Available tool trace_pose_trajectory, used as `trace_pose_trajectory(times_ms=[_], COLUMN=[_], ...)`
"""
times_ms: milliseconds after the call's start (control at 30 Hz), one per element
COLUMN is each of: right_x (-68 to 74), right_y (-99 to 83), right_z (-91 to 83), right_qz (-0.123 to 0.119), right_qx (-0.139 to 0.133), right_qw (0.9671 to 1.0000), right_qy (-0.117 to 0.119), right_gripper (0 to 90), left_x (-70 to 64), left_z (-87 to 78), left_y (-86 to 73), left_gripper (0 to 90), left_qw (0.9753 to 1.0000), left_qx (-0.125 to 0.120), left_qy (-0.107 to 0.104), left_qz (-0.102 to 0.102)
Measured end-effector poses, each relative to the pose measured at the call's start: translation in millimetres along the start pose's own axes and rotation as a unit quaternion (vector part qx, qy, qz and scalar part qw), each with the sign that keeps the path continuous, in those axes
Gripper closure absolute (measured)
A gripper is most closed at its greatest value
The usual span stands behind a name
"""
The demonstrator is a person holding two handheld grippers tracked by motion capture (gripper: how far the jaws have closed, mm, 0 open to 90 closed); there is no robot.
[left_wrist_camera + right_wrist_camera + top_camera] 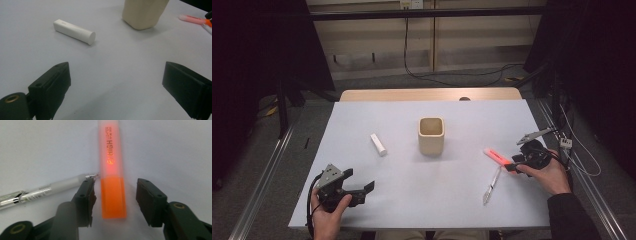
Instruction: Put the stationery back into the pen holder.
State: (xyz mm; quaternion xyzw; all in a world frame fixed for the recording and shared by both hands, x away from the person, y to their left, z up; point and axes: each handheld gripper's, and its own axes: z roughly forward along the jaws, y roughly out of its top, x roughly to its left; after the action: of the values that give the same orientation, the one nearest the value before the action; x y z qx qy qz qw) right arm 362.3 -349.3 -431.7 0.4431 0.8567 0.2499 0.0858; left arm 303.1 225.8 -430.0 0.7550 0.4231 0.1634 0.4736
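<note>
The right claw [512, 166] sits low at the right side of the counter [412, 200], held from behind by the person's right hand [548, 175], whose sleeved forearm comes in from the bottom right corner. It points left and slightly away from the person, toward the middle of the counter. In the right gripper view its jaws stand partly open on either side of the orange cap end of a highlighter [112, 182], one jaw on each flank with a narrow gap left on both sides, so the claw straddles the highlighter without clamping it. The highlighter lies flat on the counter, its pale pink body running away from the claw. A clear pen [47, 188] lies just beside it, its metal tip almost at the highlighter's edge next to the left-hand jaw; in the high view the pen [492, 185] stretches toward the near edge.

The left claw [357, 192] is held just above the near left corner of the counter in the person's left hand [328, 210], pointing right. Its jaws are spread wide with nothing between them. Ahead of it lie a white tube [74, 31] on its side and a beige cup [143, 12] standing upright in the middle of the counter, well apart from both claws.
</note>
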Motion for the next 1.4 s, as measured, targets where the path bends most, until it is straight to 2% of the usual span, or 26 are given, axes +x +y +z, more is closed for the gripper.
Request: trace_pose_trajectory(times_ms=[133, 300, 533, 633, 767, 933, 1133, 1233, 1400], right_x=[-0.7, 0.4, 4.5, 5.3, 6.4, 7.1, 6.2, 4.9, 3.7], right_y=[0.0, 1.9, 6.8, 9.5, 14.3, 15.1, 14.8, 14.4, 14.0], right_z=[4.4, 4.5, 7.1, 8.0, 9.1, 9.3, 8.0, 6.7, -1.5], right_qz=[-0.013, -0.017, -0.040, -0.041, -0.042, -0.041, -0.024, -0.019, -0.015], right_qx=[0.013, 0.025, 0.043, 0.054, 0.074, 0.076, 0.072, 0.066, 0.047], right_qw=[0.9998, 0.9995, 0.9982, 0.9977, 0.9964, 0.9962, 0.9970, 0.9974, 0.9987], right_qy=[-0.004, -0.002, -0.010, -0.011, -0.009, -0.012, -0.013, -0.020, -0.017], right_gripper=[57.0, 60.2, 63.6, 67.0, 67.2, 67.3, 67.3, 67.3, 67.3], left_x=[0.1, 0.3, 0.1, 0.9, 1.0, 0.5, 0.7, 0.4, -0.7], left_z=[0.6, 0.7, 1.0, 0.3, 0.5, 0.8, 0.9, 0.8, 1.4], left_y=[-0.1, -0.1, -0.2, -0.4, -0.5, -0.5, -0.1, 0.0, 0.3], left_gripper=[6.7, 6.3, 5.9, 5.7, 5.4, 5.4, 5.3, 5.0, 5.0], left_qw=[1.0000, 1.0000, 1.0000, 1.0000, 1.0000, 1.0000, 1.0000, 1.0000, 0.9999], left_qx=[0.002, 0.001, 0.003, 0.001, 0.002, 0.001, -0.001, -0.002, 0.001], left_qy=[0.000, -0.001, -0.003, -0.003, -0.003, -0.002, -0.006, -0.008, -0.011], left_qz=[0.002, 0.001, 0.001, -0.003, -0.003, -0.004, -0.005, -0.004, 0.003])
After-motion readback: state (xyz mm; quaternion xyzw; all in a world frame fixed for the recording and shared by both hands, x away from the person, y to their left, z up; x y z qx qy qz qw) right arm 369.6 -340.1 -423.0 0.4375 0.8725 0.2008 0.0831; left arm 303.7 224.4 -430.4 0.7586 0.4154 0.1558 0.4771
